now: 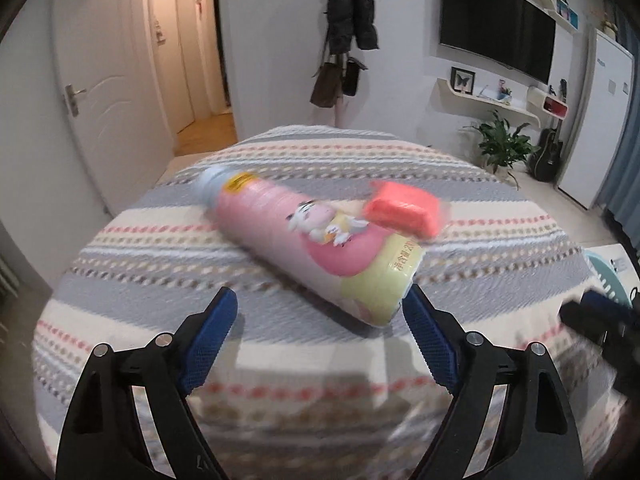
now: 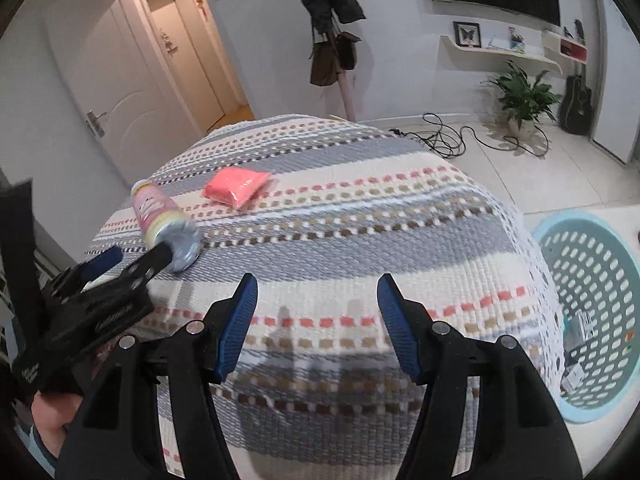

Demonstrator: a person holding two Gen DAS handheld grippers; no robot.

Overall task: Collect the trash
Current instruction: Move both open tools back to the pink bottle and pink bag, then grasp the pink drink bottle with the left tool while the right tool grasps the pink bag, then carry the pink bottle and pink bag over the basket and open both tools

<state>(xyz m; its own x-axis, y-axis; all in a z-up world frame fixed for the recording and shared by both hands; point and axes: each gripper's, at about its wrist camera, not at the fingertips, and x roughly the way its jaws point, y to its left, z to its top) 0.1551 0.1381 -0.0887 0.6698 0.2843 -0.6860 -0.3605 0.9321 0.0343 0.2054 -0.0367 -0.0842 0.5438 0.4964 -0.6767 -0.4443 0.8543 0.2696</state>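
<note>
Home living room: wall-mounted TV (image 1: 498,20), coat rack (image 1: 350,4), guitar (image 1: 546,154), potted plant (image 2: 522,94), panelled doors (image 1: 102,92).

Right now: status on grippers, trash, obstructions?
Left gripper open at pink bottle, no grip. Right gripper open, empty. Red packet touching bottle. Basket clear.

White walls; pale tiled floor (image 2: 560,176). Wall-mounted TV (image 1: 496,20) above curved shelves (image 1: 492,100). Potted plant (image 2: 524,96) and guitar (image 2: 576,100) beside each other. Coat rack (image 1: 348,12) near open hallway (image 1: 196,60).
</note>
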